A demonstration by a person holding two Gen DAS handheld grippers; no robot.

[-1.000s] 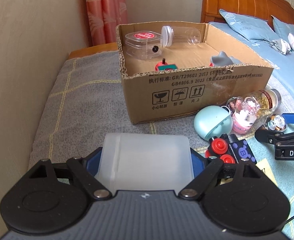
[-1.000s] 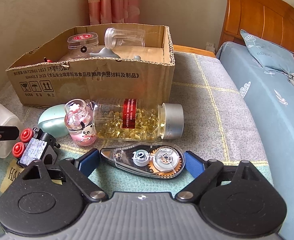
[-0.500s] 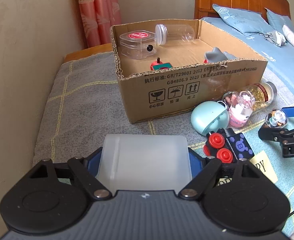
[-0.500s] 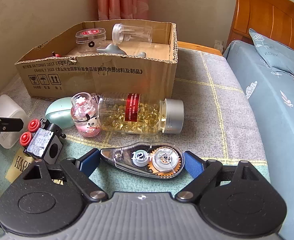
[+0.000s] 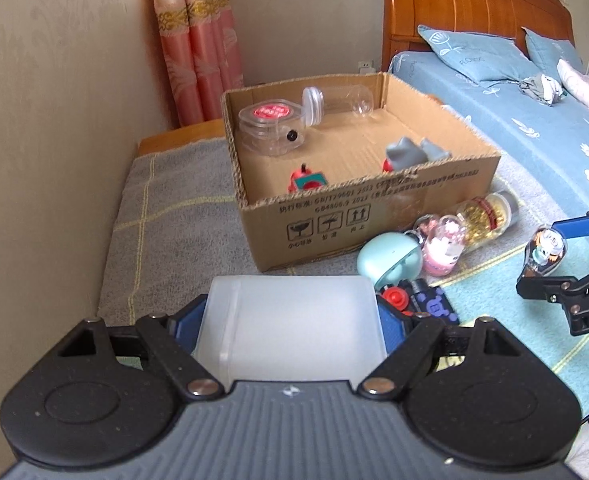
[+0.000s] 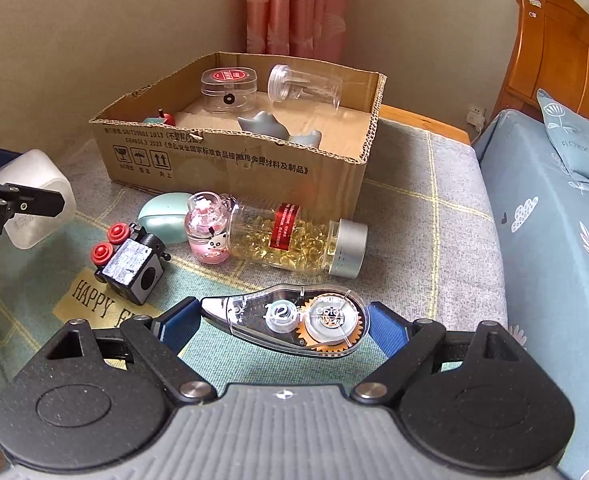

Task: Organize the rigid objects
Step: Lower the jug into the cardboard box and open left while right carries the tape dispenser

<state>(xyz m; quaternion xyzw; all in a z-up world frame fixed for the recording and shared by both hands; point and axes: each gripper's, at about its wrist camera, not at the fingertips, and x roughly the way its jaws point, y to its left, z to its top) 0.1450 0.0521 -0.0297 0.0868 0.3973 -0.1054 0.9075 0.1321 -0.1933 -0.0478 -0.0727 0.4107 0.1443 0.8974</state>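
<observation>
Both grippers had risen off the bed since a second earlier; the left gripper [image 5: 292, 316] clamped the white box [image 5: 290, 320] between its fingers, the right gripper [image 6: 284, 322] the correction tape [image 6: 290, 320]; the cardboard box [image 5: 374, 204] lay ahead of both, so deposit seemed next.

You had soft, even daylight in both views, with only faint shadows under the cardboard box [image 6: 254, 160]. The fisheye bent the walls and darkened the corners. Motion blur smeared the print on that box in your left wrist view.
</observation>
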